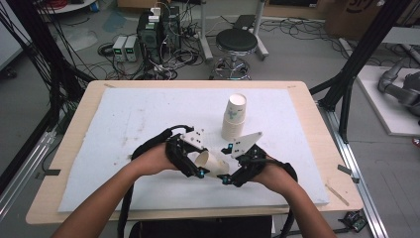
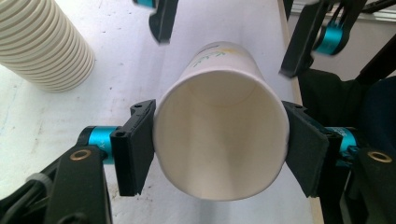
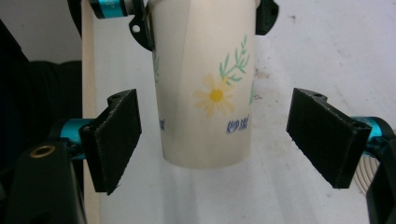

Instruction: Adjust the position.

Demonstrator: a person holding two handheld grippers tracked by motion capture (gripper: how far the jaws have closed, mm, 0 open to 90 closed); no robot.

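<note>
Lying sideways between left claw (image 2: 219, 154) pads: paper cup (image 2: 219, 140).

Black claws (image 1: 198, 166), teal joints, grey plates

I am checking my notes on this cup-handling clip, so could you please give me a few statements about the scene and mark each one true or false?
1. The left gripper has its pads against the rim of the paper cup. True.
2. The right gripper is clamped on the cup's base. False: its jaws stand apart on either side of the base, with gaps.
3. The cup bears a daisy print. True.
4. The stack of cups lies on its side. False: it stands on the white mat.
5. The held cup is full of water. False: its inside looks empty.
</note>
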